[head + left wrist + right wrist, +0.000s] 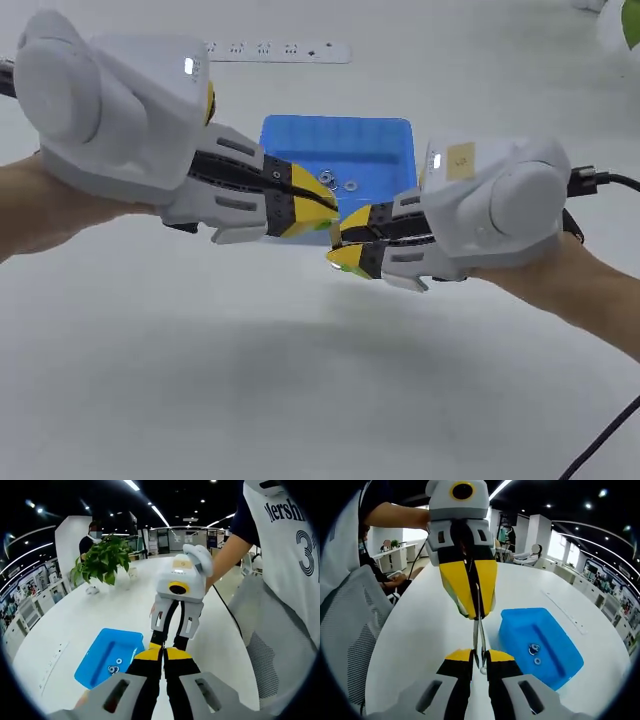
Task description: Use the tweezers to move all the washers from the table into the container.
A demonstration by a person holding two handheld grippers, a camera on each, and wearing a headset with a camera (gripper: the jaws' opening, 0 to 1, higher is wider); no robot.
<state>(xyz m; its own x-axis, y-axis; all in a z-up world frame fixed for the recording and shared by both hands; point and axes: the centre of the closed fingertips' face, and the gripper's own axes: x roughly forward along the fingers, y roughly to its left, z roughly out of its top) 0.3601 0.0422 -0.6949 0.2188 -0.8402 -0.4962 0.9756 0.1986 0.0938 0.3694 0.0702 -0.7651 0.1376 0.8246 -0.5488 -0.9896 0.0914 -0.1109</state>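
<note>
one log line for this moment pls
left gripper: shut on tweezers | right gripper: shut on same tweezers, tip to tip with left | blue container: behind grippers, washers inside

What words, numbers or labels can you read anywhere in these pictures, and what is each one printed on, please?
"Mersh", cut off at the picture's edge: across the chest of the person's white shirt, left gripper view.
"3", followed by a second digit that is cut off: on the same shirt, below the word.
Yellow sticker on the right gripper: its marks are too blurred to read.
Power strip: any markings are too small to read.
</note>
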